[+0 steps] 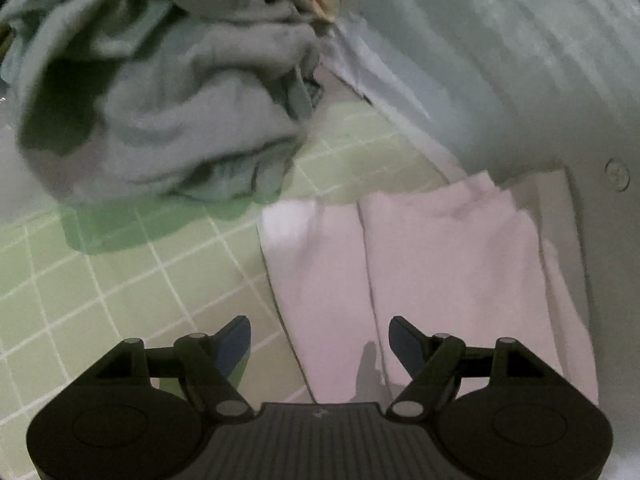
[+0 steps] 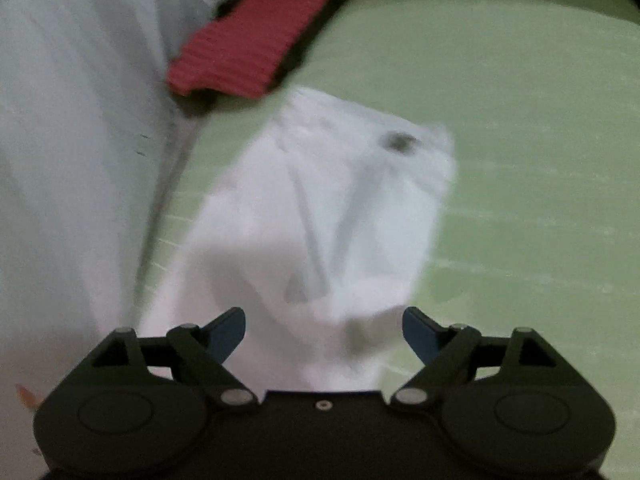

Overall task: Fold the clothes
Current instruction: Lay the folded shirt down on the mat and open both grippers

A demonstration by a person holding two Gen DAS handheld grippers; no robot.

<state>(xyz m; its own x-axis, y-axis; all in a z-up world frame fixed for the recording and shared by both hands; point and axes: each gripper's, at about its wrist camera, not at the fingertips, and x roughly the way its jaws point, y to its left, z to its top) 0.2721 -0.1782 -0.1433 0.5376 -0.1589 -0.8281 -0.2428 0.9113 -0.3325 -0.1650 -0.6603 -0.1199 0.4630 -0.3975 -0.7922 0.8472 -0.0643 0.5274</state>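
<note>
A white garment (image 1: 420, 272) lies folded on the green checked cloth (image 1: 100, 288), with a seam running down its middle. My left gripper (image 1: 320, 344) hovers open over its near edge, nothing between the blue fingertips (image 1: 236, 340). In the right wrist view the same white garment (image 2: 328, 216) stretches away from me, a dark button near its far end. My right gripper (image 2: 324, 334) stands open above its near end, holding nothing. A crumpled pile of grey-green clothes (image 1: 168, 100) sits at the upper left of the left wrist view.
A person's pale shirt (image 1: 500, 60) fills the upper right of the left wrist view, and pale fabric (image 2: 72, 140) runs down the left side of the right wrist view. A red ribbed object with a black edge (image 2: 252, 36) lies beyond the white garment. Green cloth (image 2: 520, 160) spreads to the right.
</note>
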